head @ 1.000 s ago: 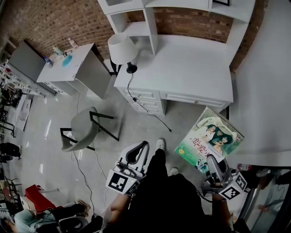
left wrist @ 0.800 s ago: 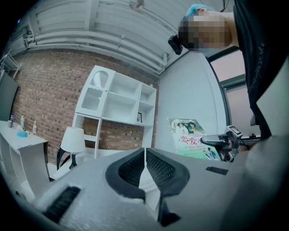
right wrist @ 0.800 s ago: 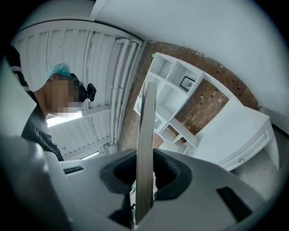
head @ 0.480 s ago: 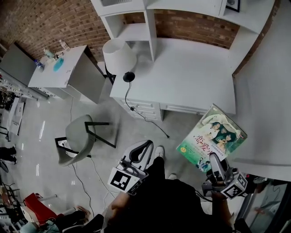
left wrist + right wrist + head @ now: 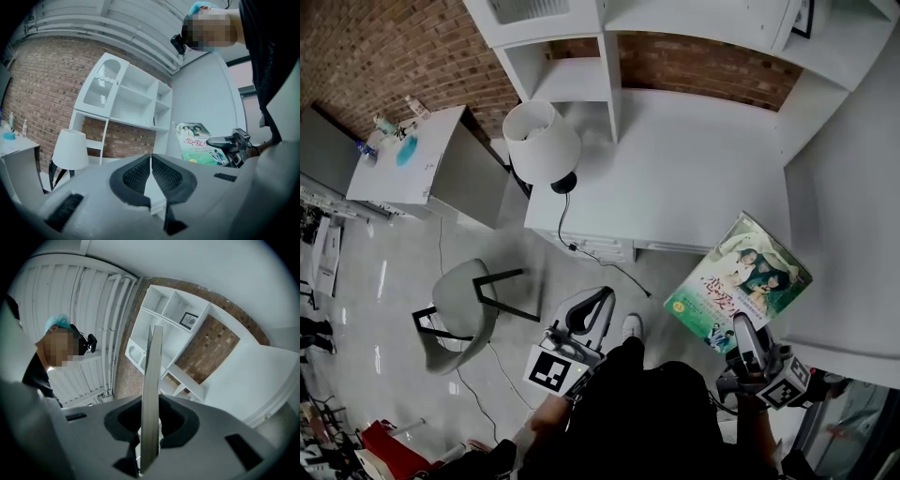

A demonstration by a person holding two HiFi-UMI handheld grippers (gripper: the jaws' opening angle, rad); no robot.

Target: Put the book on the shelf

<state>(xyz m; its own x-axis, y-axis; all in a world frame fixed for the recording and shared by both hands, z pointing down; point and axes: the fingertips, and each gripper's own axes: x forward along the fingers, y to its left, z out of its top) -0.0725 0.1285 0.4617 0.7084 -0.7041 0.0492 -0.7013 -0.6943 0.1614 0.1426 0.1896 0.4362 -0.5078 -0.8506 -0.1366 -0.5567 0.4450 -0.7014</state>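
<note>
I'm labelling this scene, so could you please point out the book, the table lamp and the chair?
book (image 5: 741, 277), head view, middle of its front cover.
table lamp (image 5: 542, 141), head view, top of its white shade.
chair (image 5: 461, 302), head view, its grey seat.

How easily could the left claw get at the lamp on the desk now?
Probably yes, after a step forward: the left claw is shut and empty, the lamp stands at the desk's near left corner, and open floor lies between.
</note>
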